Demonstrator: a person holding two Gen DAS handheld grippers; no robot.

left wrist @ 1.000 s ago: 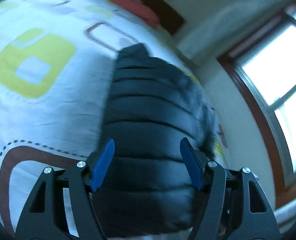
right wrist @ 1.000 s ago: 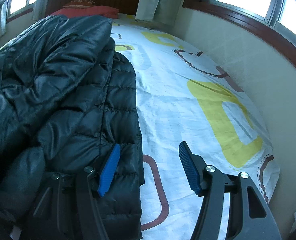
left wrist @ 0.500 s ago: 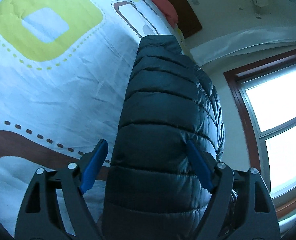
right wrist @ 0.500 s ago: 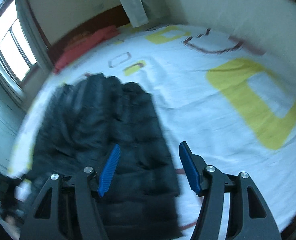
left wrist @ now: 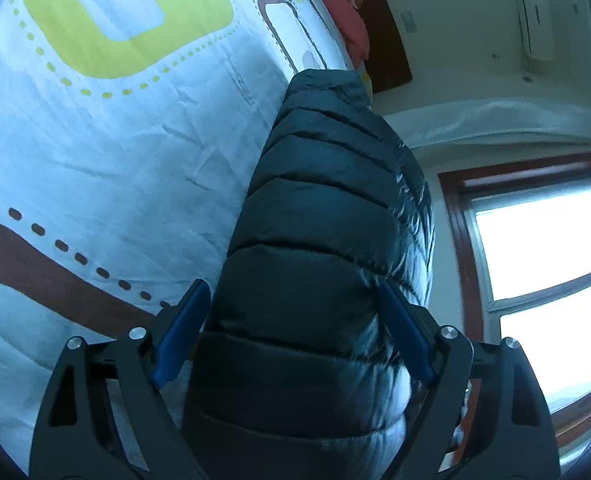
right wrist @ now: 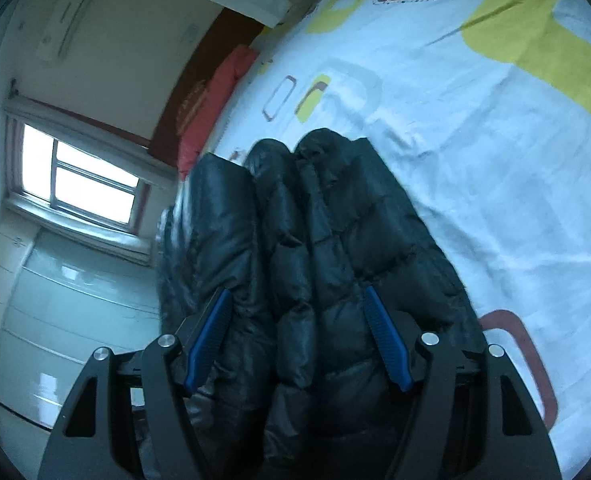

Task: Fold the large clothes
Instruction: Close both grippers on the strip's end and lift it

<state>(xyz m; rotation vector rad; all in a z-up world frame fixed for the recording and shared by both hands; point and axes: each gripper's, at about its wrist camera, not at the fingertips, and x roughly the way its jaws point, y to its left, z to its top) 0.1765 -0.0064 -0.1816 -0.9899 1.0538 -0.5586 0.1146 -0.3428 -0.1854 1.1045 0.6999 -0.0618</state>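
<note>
A black quilted puffer jacket (left wrist: pixel 327 248) lies folded lengthwise on the bed's patterned sheet (left wrist: pixel 107 152). My left gripper (left wrist: pixel 295 328) is open, its blue fingers straddling the near end of the jacket. In the right wrist view the jacket (right wrist: pixel 327 240) shows as long padded folds side by side. My right gripper (right wrist: pixel 299 336) is open too, with the jacket's near end between its fingers. Neither gripper is closed on the cloth.
The white sheet (right wrist: pixel 495 160) has yellow and brown shapes. Red pillows (left wrist: pixel 343 4) and a dark headboard (left wrist: pixel 387 48) stand at the far end. A window (left wrist: pixel 543 264) is beside the bed. Another window (right wrist: pixel 79 184) and pale drawers (right wrist: pixel 63 320) show in the right wrist view.
Both views have swung and tilted. The right gripper has moved from beside the jacket to over its near end. The left gripper has moved closer over the jacket. The jacket now lies flatter.
</note>
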